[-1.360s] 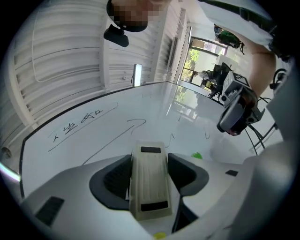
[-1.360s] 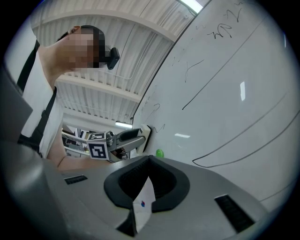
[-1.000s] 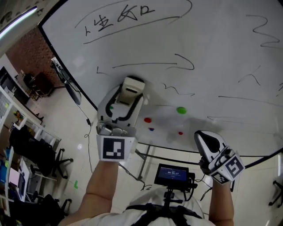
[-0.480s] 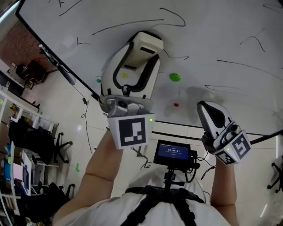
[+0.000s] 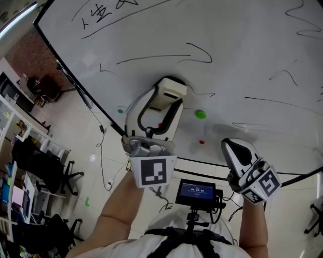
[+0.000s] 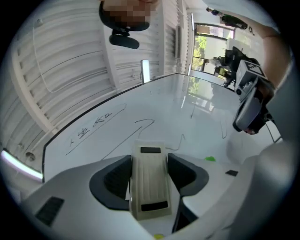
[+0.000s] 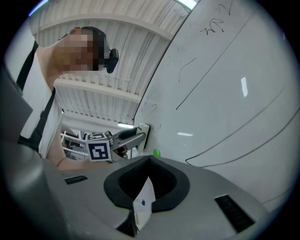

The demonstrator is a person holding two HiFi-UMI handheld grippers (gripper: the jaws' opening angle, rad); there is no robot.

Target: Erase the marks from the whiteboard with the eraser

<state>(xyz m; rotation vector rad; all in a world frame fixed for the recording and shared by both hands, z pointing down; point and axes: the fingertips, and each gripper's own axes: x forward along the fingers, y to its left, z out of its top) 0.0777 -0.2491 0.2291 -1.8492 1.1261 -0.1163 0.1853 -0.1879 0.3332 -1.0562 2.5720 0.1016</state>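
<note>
The whiteboard (image 5: 242,55) carries black pen marks: written characters (image 5: 103,15) toward its upper left corner, a long hooked line (image 5: 166,56) across the middle, and squiggles (image 5: 303,20) by the right edge. Near the lower edge sit a green magnet (image 5: 201,114) and a red magnet (image 5: 202,142) — the eraser (image 5: 170,89) meets the board just left of the green one.

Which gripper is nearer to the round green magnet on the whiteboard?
Left. The left gripper, shut on the cream plastic eraser, is just left of the green magnet; the right gripper, pinching a white slip, hangs lower right, by the whiteboard's bottom edge.
</note>
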